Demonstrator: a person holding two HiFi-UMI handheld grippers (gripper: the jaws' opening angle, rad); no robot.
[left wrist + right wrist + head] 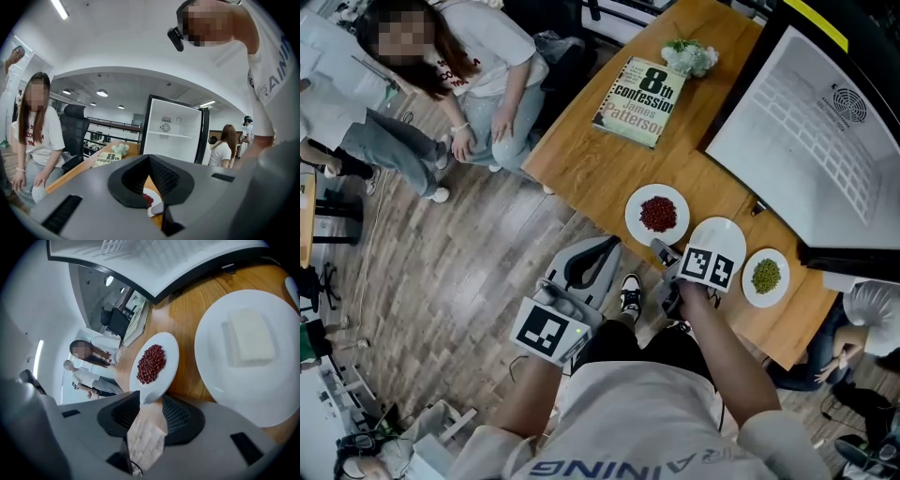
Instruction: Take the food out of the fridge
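Observation:
Three white plates stand on the wooden table [600,164] in front of the open white fridge [806,141]. One plate [634,225] holds red beans [657,214], one [753,292] green peas [766,276], and the middle plate [724,232] a pale block [248,336]. My right gripper [666,255] is open at the table's near edge, and the bean plate's rim [149,394] lies right at its fingertips, unpinched. To the left of the table, my left gripper [607,247] looks shut and empty. Through it the bean plate [151,200] shows.
A paperback book [639,101] and a small bunch of flowers [689,56] lie on the table's far part. One person sits at the upper left [478,84] beyond the table's corner, another at the lower right [862,328]. The fridge's inner shelves [171,136] look bare.

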